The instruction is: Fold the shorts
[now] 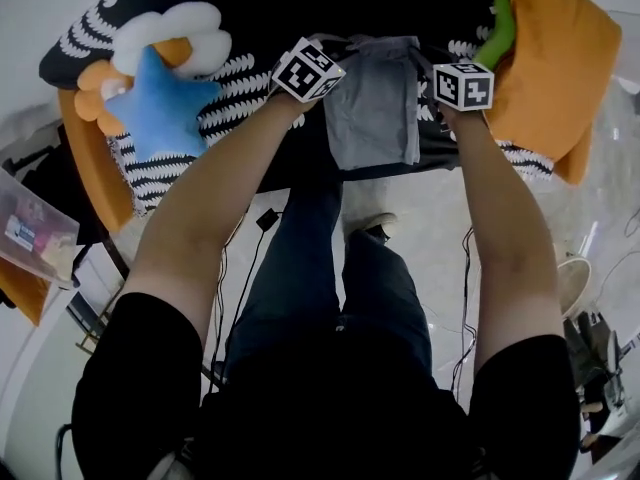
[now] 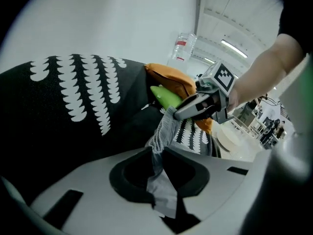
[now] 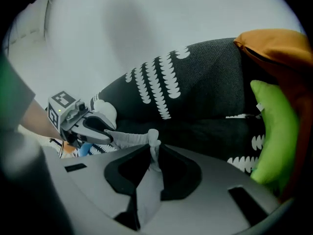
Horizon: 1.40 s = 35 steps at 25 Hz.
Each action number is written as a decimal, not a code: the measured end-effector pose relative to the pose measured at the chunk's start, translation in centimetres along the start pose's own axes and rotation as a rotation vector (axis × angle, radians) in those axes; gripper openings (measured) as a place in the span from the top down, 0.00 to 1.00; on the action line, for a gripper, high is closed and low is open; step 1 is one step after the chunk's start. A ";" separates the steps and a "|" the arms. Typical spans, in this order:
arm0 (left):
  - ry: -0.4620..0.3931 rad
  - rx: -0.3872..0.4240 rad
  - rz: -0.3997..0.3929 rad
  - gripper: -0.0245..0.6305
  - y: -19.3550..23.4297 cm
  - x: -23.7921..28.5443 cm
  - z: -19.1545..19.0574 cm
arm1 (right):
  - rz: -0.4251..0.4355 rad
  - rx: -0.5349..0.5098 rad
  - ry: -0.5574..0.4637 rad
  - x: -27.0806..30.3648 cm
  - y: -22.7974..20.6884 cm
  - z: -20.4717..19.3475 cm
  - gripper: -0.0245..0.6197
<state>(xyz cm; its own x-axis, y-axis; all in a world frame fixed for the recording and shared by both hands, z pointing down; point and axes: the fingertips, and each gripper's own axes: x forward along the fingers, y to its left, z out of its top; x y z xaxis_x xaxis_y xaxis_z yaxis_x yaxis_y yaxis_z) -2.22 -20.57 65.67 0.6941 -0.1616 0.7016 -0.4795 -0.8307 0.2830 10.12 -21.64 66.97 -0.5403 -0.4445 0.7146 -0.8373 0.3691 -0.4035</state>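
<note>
**Grey shorts pinched at both ends above the patterned tabletop**

The grey fabric shorts hang between the two tools, over the near side of a tabletop covered in black cloth with rows of white scallops. The left hand-held gripper has its jaws nearly together, clamped on a bunched fold of the grey cloth, and a flap of fabric pokes out behind the pads. The right hand-held gripper is drawn in just as tight on a thin ridge of the same garment. Each gripper view also shows the other tool at the far end of the stretched edge. Between the two grips the top edge runs taut, and the rest of the shorts drapes down toward the person (whether the lower hem rests on the cloth cannot be told).

In the head view both forearms reach forward, each with a square-marker cube above its grip.

A blue star-shaped plush toy lies at the left, touching a white cloud-shaped plush toy. A large orange cushion sits at the right, with a green plush toy against its inner edge, close to the right hand-held gripper
</note>
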 end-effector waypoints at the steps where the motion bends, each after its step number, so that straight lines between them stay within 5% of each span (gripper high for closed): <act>1: 0.003 0.013 0.003 0.84 -0.7 -0.1 -0.6 | -0.003 -0.011 0.005 -0.3 0.4 -0.8 0.87; 13: 0.049 0.091 0.006 0.84 -10.0 1.2 -7.1 | -0.011 -0.038 0.060 -3.3 1.4 -12.0 0.86; 27: 0.150 0.189 -0.003 0.84 -15.2 3.4 -14.9 | 0.027 -0.159 0.145 -2.7 2.4 -20.4 0.85; 35: 0.200 0.305 -0.022 0.83 -18.8 4.0 -17.9 | 0.049 -0.335 0.192 -4.2 3.4 -23.9 0.86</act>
<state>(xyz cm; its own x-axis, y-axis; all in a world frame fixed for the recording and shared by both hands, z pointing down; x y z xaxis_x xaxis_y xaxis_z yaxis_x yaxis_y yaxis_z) -0.02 3.90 74.84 0.5693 -0.0593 0.8200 -0.2621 -0.9584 0.1127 11.53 1.01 76.28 -0.5267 -0.2701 0.8060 -0.7197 0.6463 -0.2537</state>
